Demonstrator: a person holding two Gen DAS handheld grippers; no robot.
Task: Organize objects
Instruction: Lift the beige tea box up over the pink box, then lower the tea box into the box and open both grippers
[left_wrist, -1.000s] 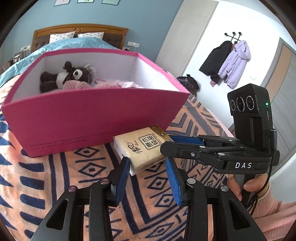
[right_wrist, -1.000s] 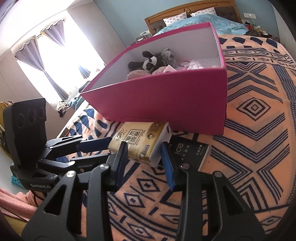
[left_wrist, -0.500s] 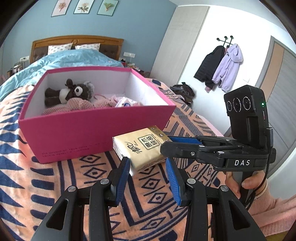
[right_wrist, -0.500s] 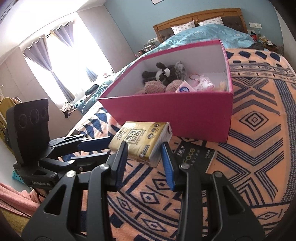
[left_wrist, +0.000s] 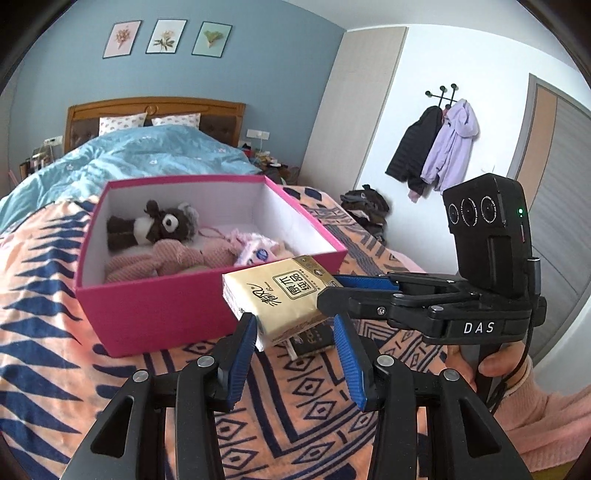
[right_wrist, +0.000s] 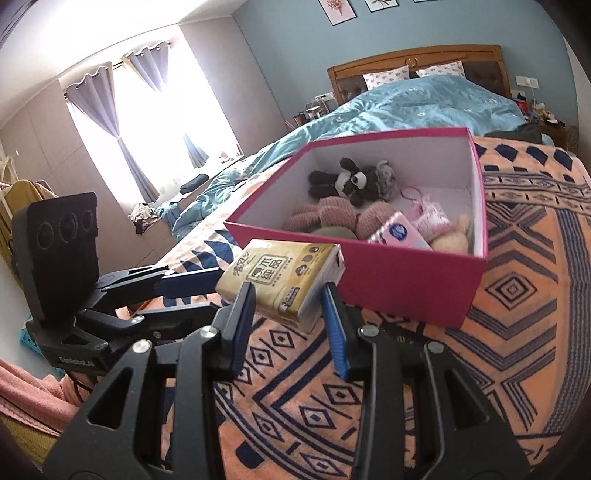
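Black left gripper (left_wrist: 293, 350) nearest, blue pads looking clamped on the near end of the golden tissue pack (left_wrist: 280, 295), though contact on the right-hand pad hard to call. Right gripper (right_wrist: 288, 310) closed on the same pack from the right, so neither hand nearer, both on it already.

Pack up in the air, clear of the patterned blanket (left_wrist: 55, 350), long axis roughly along the near wall of the pink box (left_wrist: 166, 314). Box straight ahead, just beyond, rim about level with the pack, so probably a touch up, then forward and over.

Only in the left view: dark booklet (left_wrist: 314, 338) on the blanket under the pack. Clearer in the right view: bare white floor at the box's far right, past the plush dog (right_wrist: 354, 181) and the small tissue packet (right_wrist: 397, 232).
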